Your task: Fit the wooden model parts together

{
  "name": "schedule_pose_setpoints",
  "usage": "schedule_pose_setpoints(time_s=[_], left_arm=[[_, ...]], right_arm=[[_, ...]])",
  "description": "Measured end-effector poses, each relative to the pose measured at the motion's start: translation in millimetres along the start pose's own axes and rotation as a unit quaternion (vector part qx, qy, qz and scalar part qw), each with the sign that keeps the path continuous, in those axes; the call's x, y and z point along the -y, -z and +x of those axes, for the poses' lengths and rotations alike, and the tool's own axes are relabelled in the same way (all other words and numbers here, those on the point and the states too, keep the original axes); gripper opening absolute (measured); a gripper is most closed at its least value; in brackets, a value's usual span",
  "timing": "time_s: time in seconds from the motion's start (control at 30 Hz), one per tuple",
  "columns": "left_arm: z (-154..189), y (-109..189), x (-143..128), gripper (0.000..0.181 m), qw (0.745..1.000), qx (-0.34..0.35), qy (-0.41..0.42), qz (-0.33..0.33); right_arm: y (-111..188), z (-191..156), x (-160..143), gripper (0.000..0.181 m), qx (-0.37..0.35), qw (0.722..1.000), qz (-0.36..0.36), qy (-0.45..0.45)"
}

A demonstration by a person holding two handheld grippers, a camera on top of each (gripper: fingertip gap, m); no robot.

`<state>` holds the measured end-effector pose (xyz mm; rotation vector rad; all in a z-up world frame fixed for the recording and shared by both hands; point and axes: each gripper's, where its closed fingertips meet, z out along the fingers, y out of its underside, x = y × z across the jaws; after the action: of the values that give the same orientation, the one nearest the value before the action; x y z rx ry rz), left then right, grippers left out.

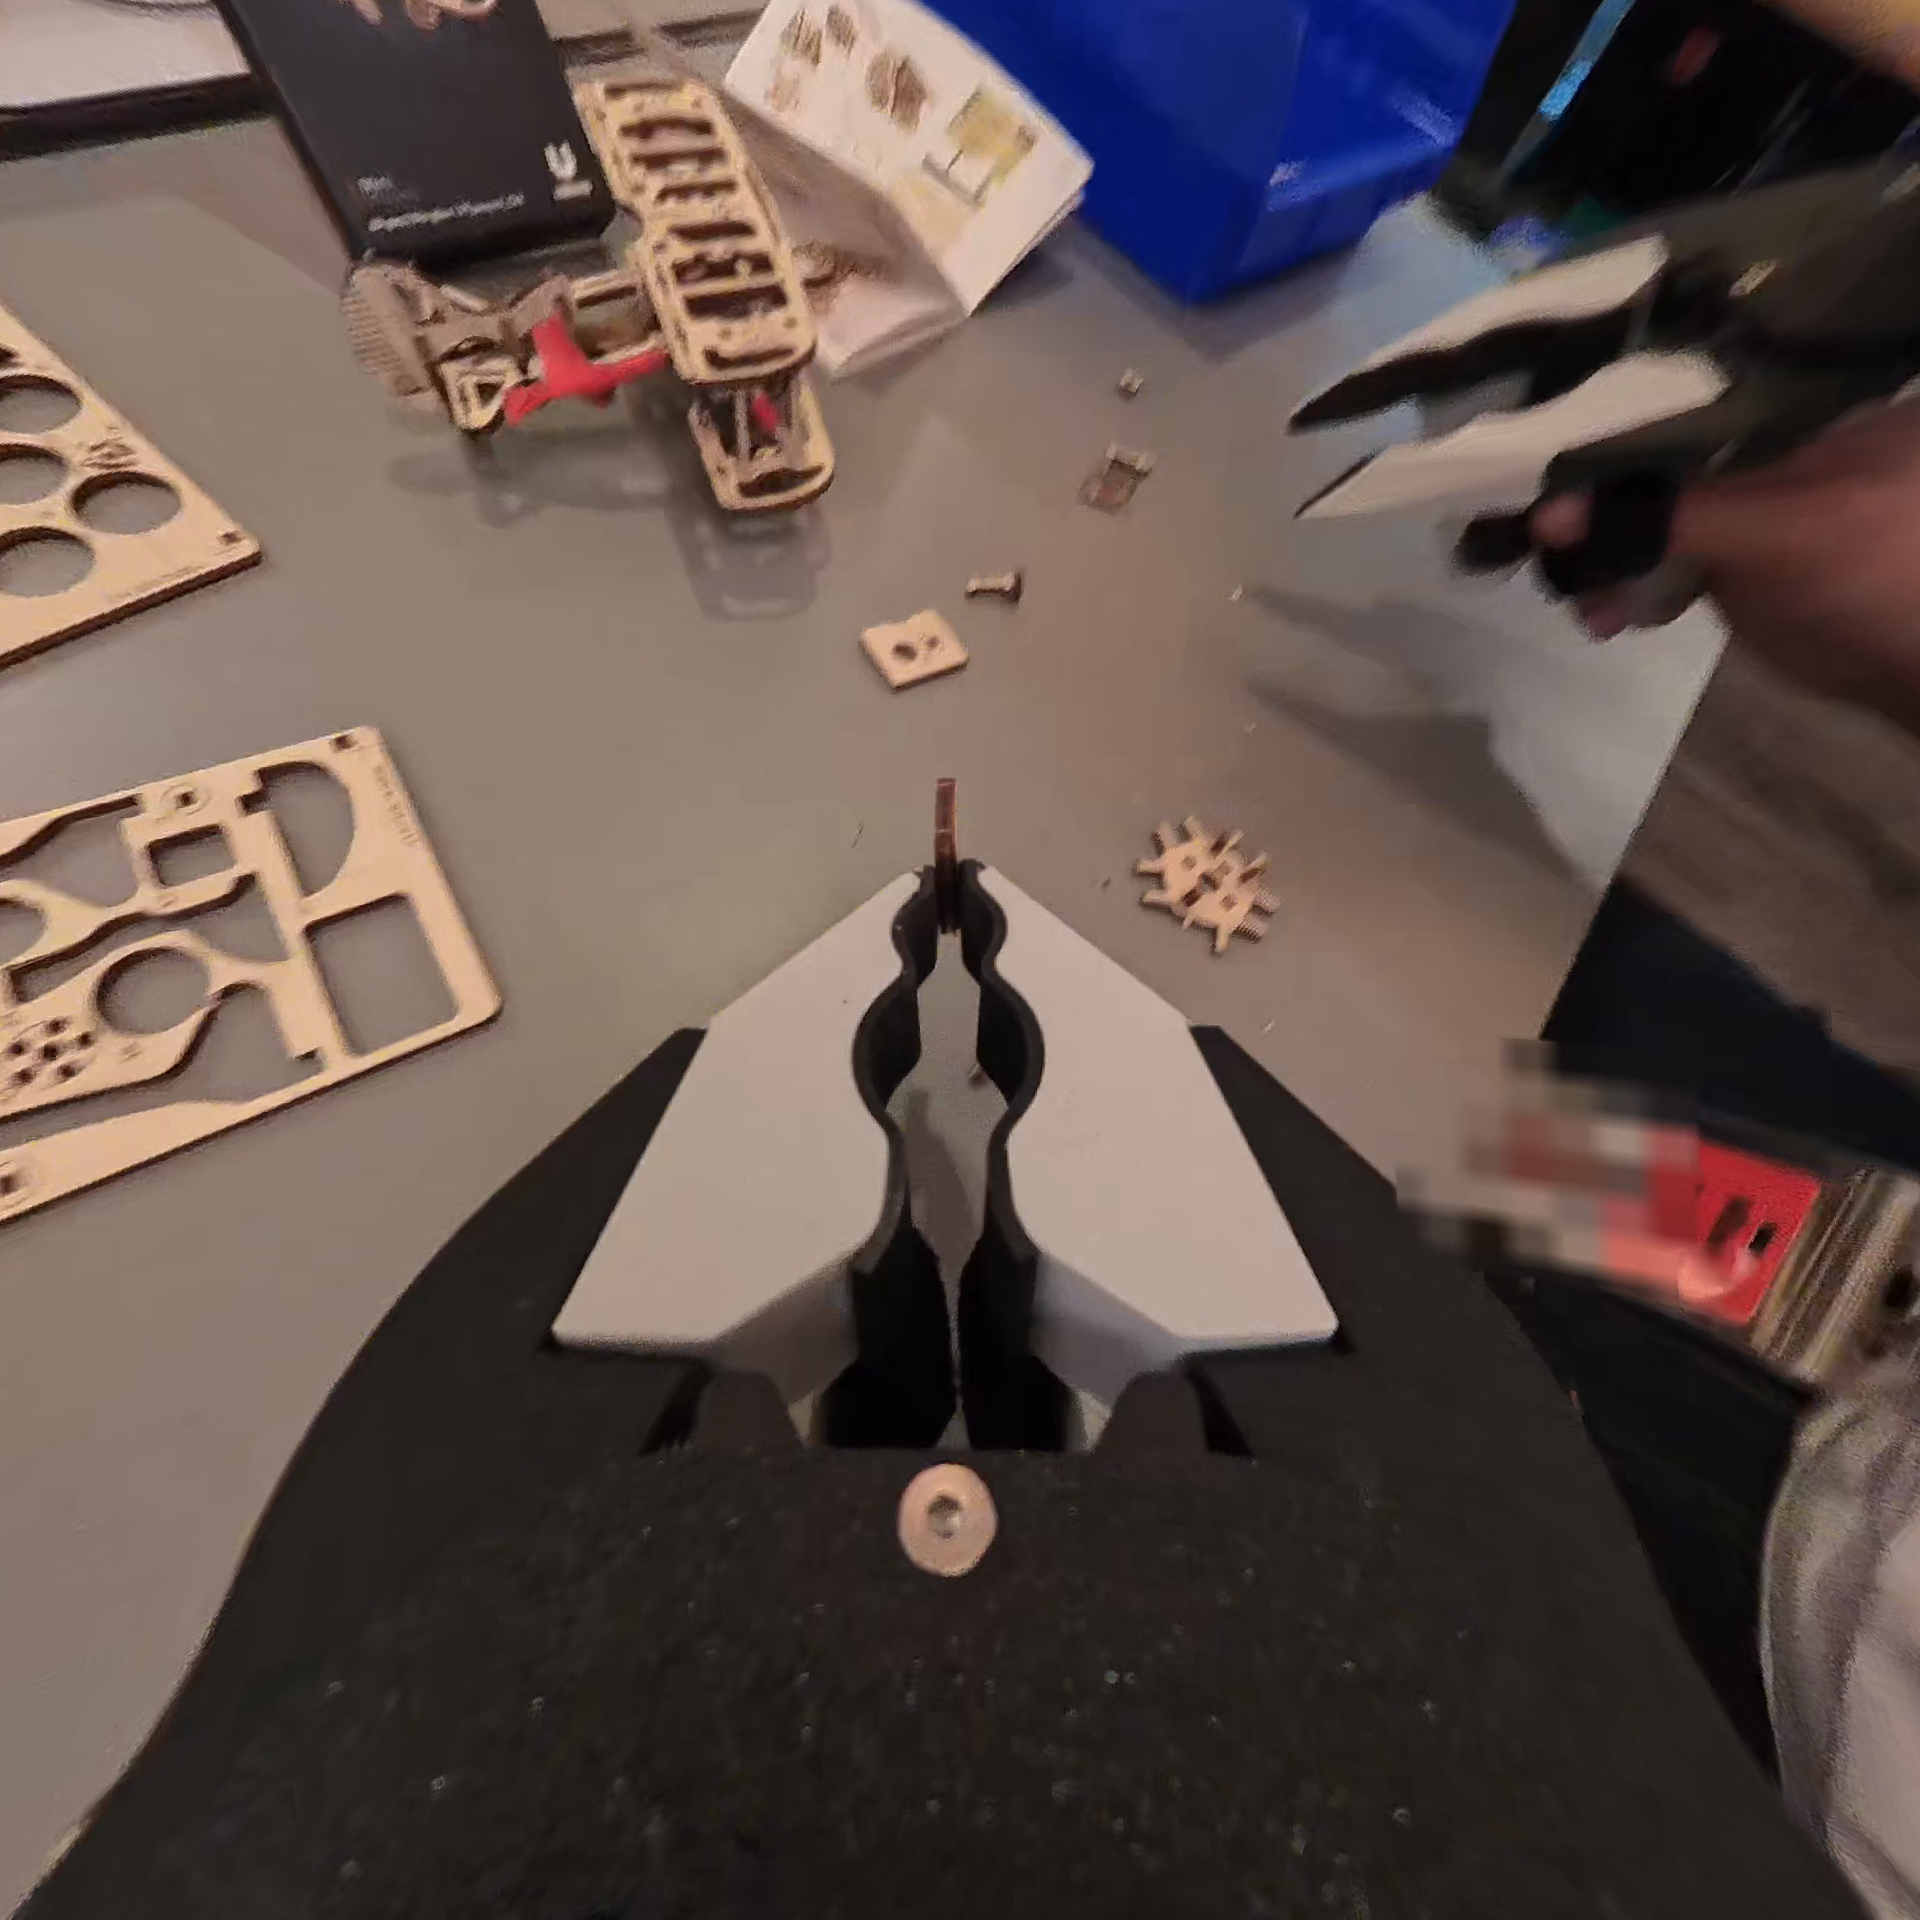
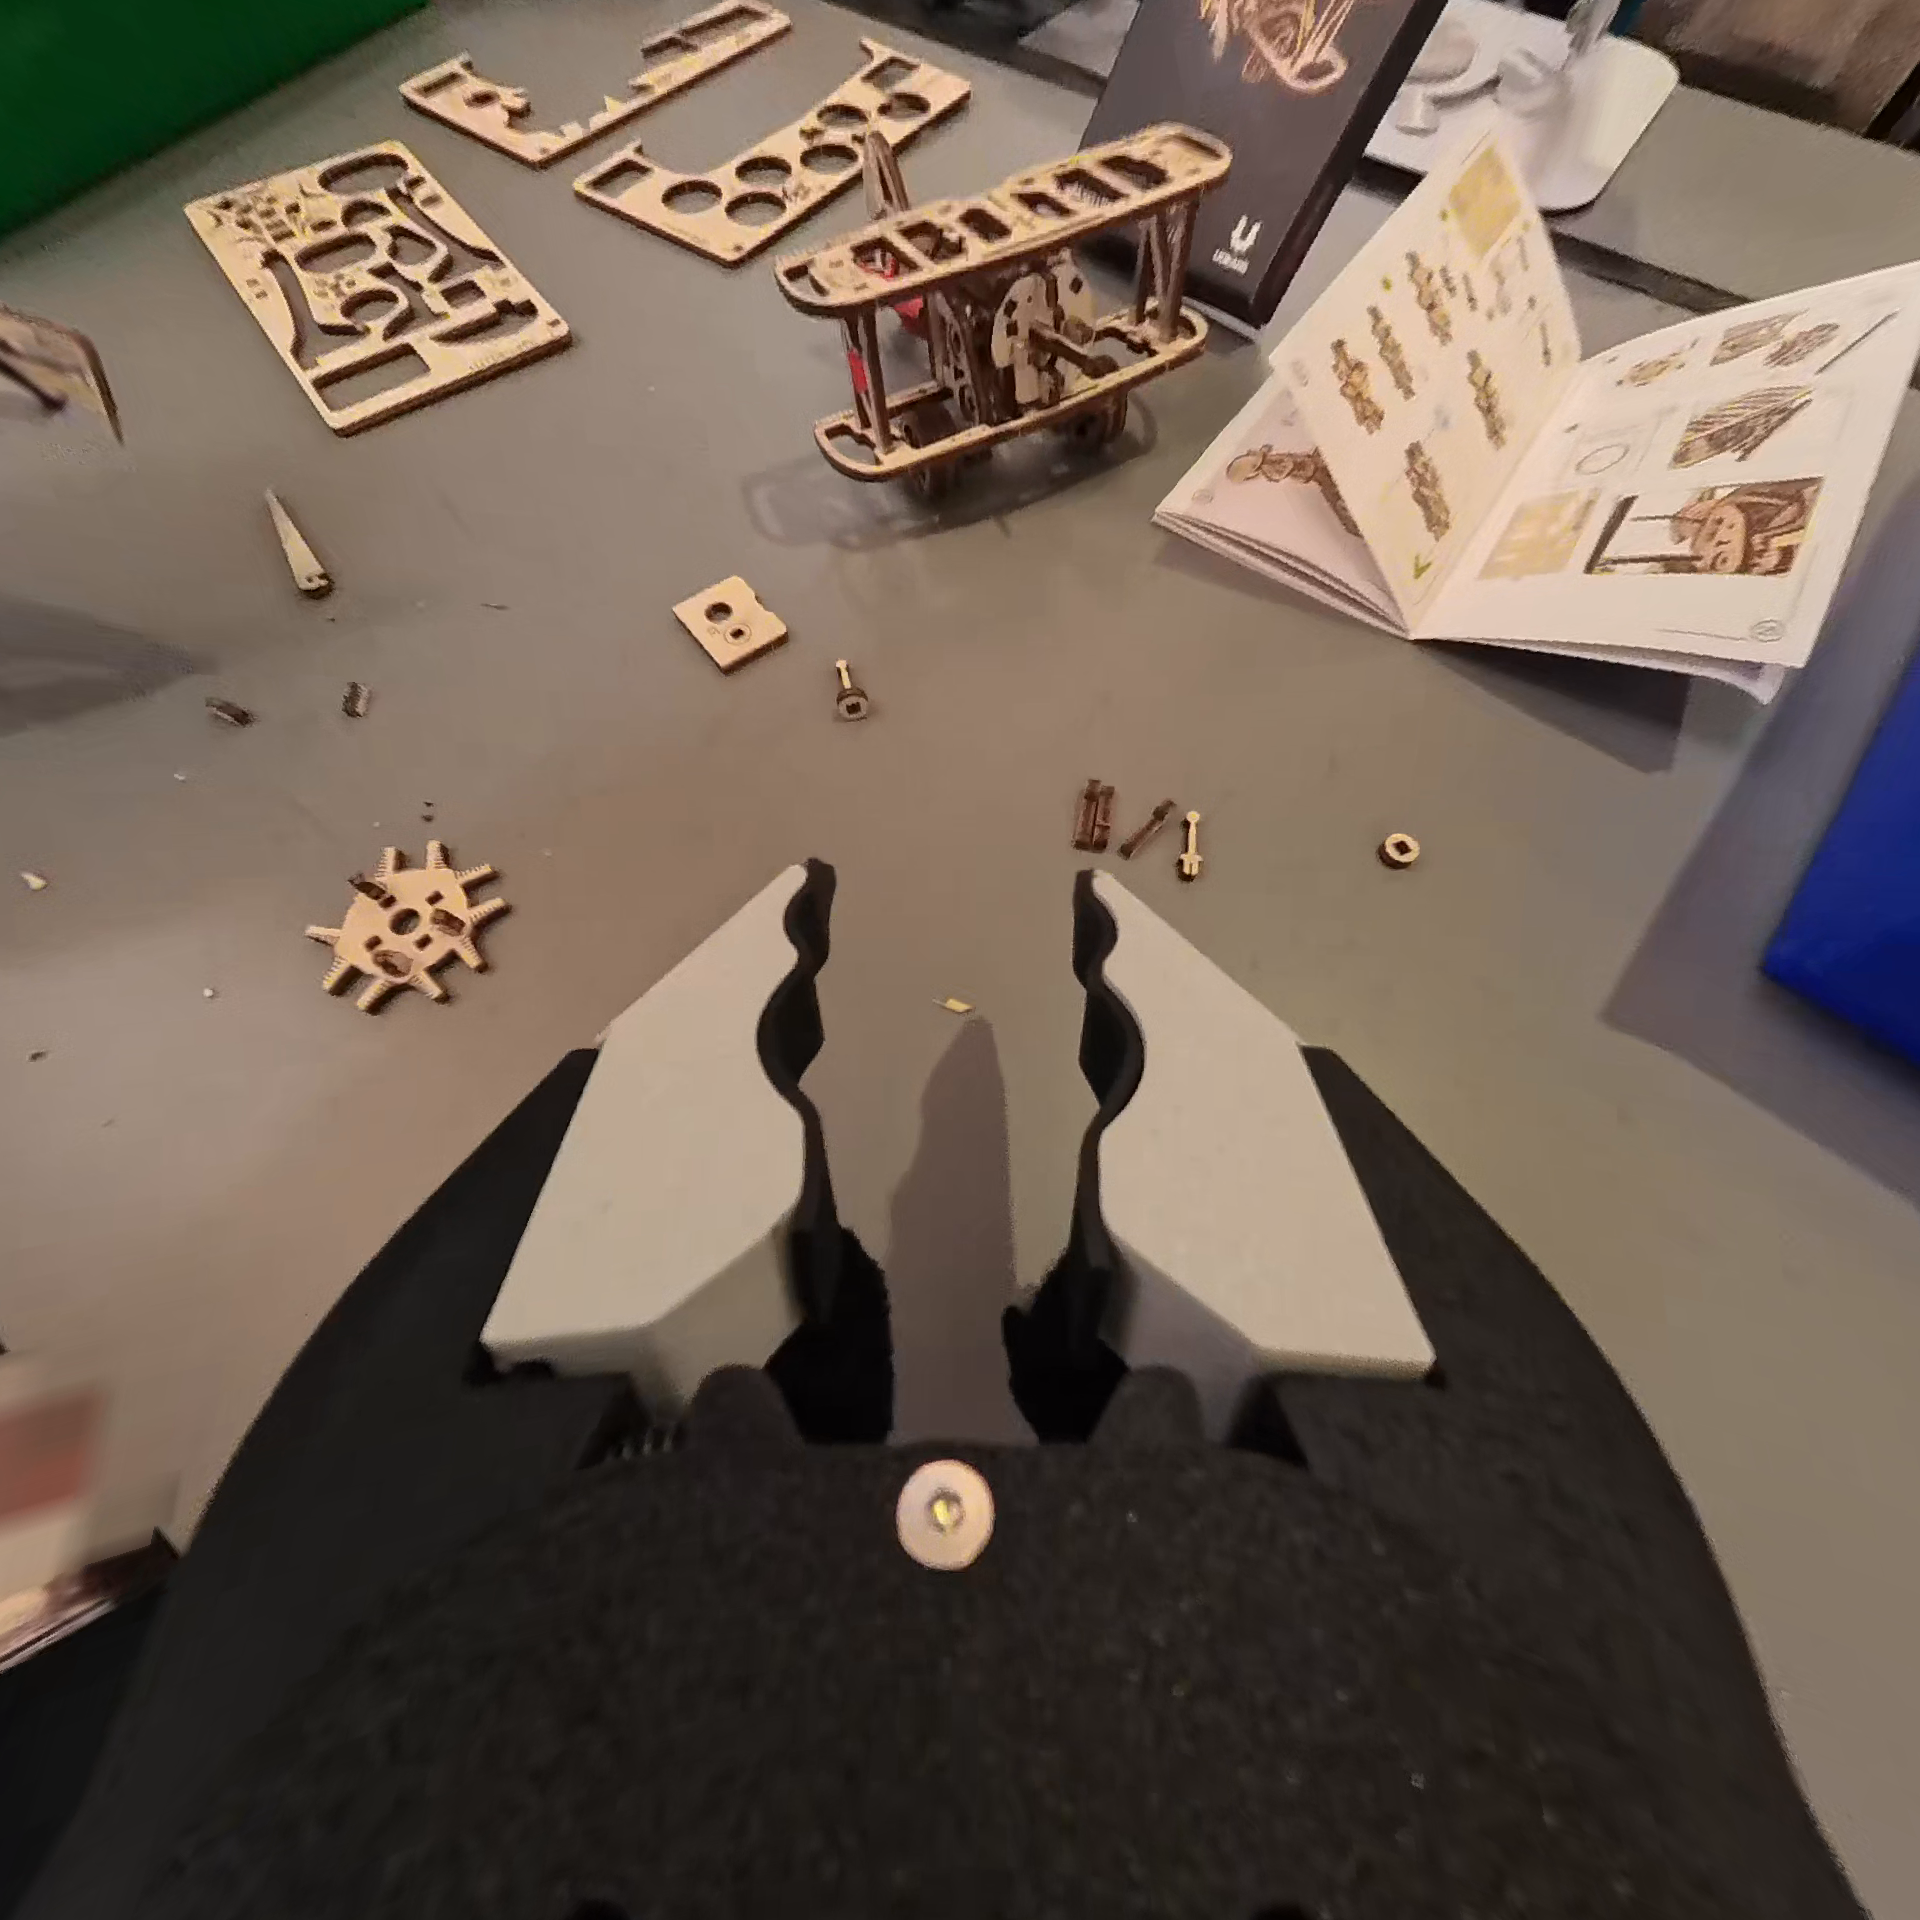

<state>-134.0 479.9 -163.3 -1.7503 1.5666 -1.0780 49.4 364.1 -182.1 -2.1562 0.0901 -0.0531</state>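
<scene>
My left gripper (image 1: 947,883) is shut on a thin flat wooden part (image 1: 944,831), seen edge-on and sticking up from the fingertips above the grey table. My right gripper (image 2: 951,878) is open and empty, low over the table; it also shows at the right of the left wrist view (image 1: 1304,462), blurred. A wooden biplane model (image 2: 997,312) stands at the middle back and shows in the left wrist view (image 1: 665,281). A toothed gear-like wooden piece (image 2: 405,930) lies left of my right gripper. A small square plate with holes (image 2: 729,621) and several pins (image 2: 1190,842) lie loose ahead.
Emptied wooden part sheets (image 2: 374,286) lie at the back left, also in the left wrist view (image 1: 229,935). An open instruction booklet (image 2: 1538,457) lies at the right, a dark box (image 2: 1257,156) behind the model, a blue bin (image 1: 1226,125) at the far right. A hand (image 1: 1787,582) holds the right gripper. The toothed gear-like wooden piece (image 2: 405,930) is about 12 cm from both grippers' fingertips. The left camera catches it too, in the left wrist view (image 1: 1217,876). My right tips are roughly 15 cm from the wooden biplane model (image 2: 997,312).
</scene>
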Motion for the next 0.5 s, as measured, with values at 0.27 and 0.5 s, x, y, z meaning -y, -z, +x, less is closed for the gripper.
schedule_pose_setpoints(time_s=[0.27,0.5], left_arm=[[19.2,28.1,-21.8,0.0,1.0,0.001,0.01,-0.008],[-91.4,171.3,-66.7,0.0,0.979,0.182,0.091,0.008]], right_arm=[[13.8,-20.3,7.5,0.04,-0.012,1.0,-0.003,0.012],[12.5,-72.3,12.6,0.04,0.033,0.998,0.013,0.057]])
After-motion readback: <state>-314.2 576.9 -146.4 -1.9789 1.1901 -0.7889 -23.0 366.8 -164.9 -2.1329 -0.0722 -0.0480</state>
